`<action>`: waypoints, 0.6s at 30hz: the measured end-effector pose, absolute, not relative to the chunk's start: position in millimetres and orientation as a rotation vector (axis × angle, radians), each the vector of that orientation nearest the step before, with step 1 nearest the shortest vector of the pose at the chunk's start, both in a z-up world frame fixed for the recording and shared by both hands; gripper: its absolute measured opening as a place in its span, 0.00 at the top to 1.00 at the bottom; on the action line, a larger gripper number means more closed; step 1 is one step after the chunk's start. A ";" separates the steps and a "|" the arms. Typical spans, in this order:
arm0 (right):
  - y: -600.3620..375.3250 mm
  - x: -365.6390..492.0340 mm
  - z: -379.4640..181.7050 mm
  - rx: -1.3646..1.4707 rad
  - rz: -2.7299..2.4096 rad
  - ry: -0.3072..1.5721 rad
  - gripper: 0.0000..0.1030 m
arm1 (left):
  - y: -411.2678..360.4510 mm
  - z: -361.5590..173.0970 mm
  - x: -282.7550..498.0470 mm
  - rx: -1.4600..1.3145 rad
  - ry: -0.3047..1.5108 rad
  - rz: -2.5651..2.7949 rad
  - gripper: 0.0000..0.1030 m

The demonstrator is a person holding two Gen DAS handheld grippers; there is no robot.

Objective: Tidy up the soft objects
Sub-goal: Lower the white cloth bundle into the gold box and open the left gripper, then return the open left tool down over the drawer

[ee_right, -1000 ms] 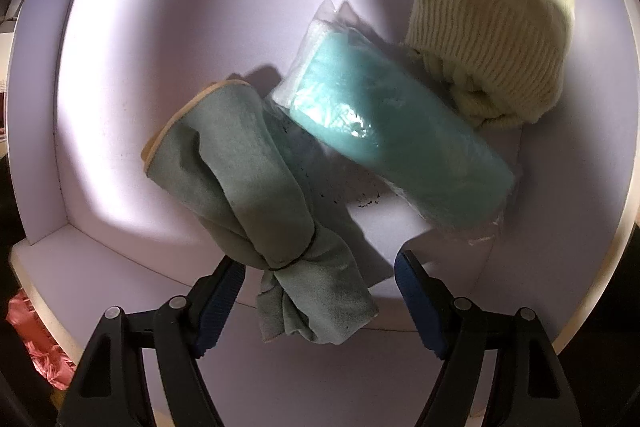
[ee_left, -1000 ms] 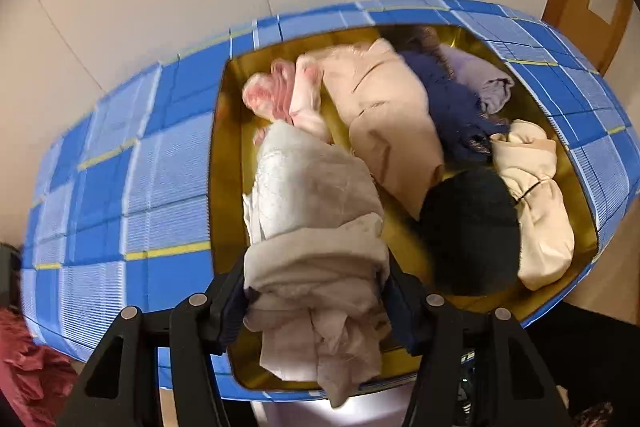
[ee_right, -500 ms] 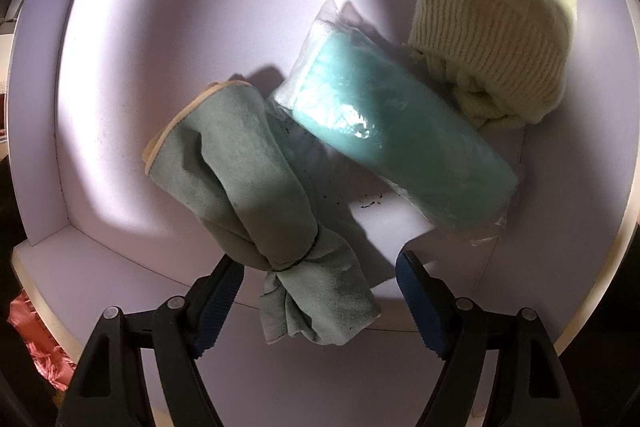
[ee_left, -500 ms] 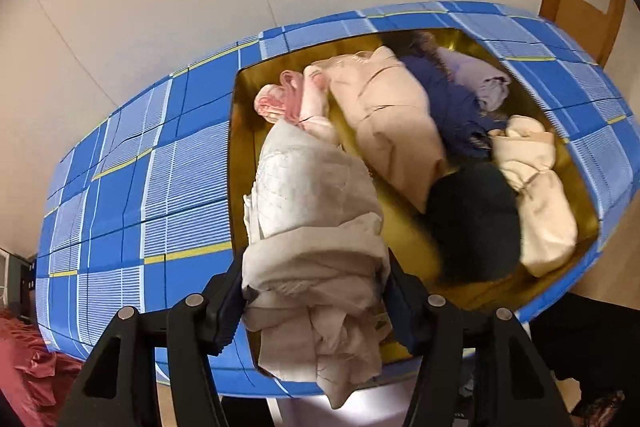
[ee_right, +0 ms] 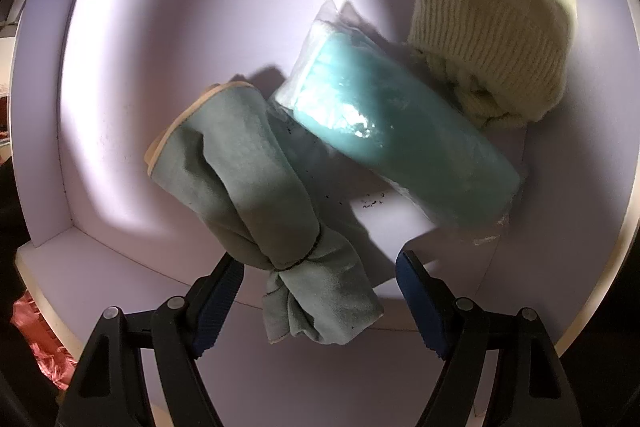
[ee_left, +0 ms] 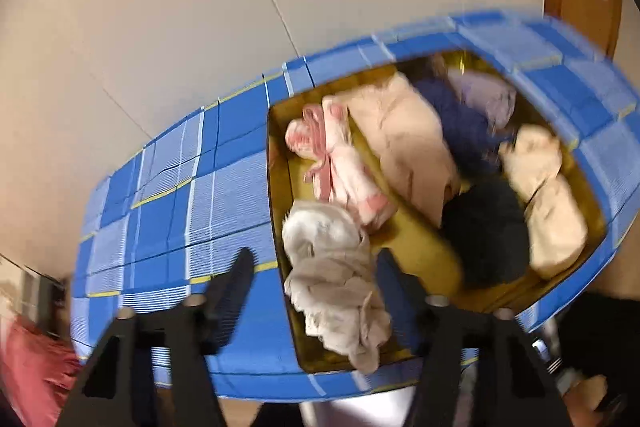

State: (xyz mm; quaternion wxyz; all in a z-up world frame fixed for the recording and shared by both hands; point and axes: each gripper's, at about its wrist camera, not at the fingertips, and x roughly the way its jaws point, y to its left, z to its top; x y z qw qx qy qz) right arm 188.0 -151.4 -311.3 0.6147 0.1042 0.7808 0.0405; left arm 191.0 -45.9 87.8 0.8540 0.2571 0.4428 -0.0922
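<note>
Pale wall (ee_left: pixel 200 7) behind blue checked box (ee_left: pixel 180 207), left tongs (ee_left: pixel 314 259) just closing some yet apart around loose white cloth (ee_left: pixel 332 267), right tongs (ee_right: pixel 320 267) apart over green cloth (ee_right: pixel 248 187) in white bin (ee_right: pixel 160 27)

Clothes crowd the blue box (ee_left: pixel 224 187); its near-left gold floor (ee_left: pixel 420 247) lies bare.

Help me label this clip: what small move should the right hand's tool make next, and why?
Probably lower the right tool slightly and close on the grey-green tied cloth. Its jaws stand open on either side of the cloth's tied end without pinching it, and this cloth lies nearest in the white bin.
</note>
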 end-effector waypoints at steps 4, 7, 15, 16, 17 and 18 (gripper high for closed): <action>-156.0 185.6 -311.7 0.263 0.089 1.803 0.26 | -45.5 71.2 195.9 0.555 0.980 -0.176 0.52; -158.7 185.9 -310.6 0.265 0.093 1.799 0.27 | -45.0 56.8 206.5 0.550 1.013 -0.181 0.52; -172.7 190.5 -301.9 0.369 0.109 1.772 0.27 | -37.1 60.9 192.9 0.478 0.957 -0.235 0.51; -173.8 191.6 -300.4 0.372 0.108 1.770 0.26 | -32.9 65.5 189.1 0.447 0.940 -0.245 0.51; -175.3 192.2 -299.1 0.372 0.107 1.767 0.26 | -26.5 71.6 182.7 0.403 0.920 -0.260 0.51; -176.4 192.4 -298.2 0.368 0.105 1.764 0.25 | -17.5 78.3 174.5 0.341 0.900 -0.288 0.51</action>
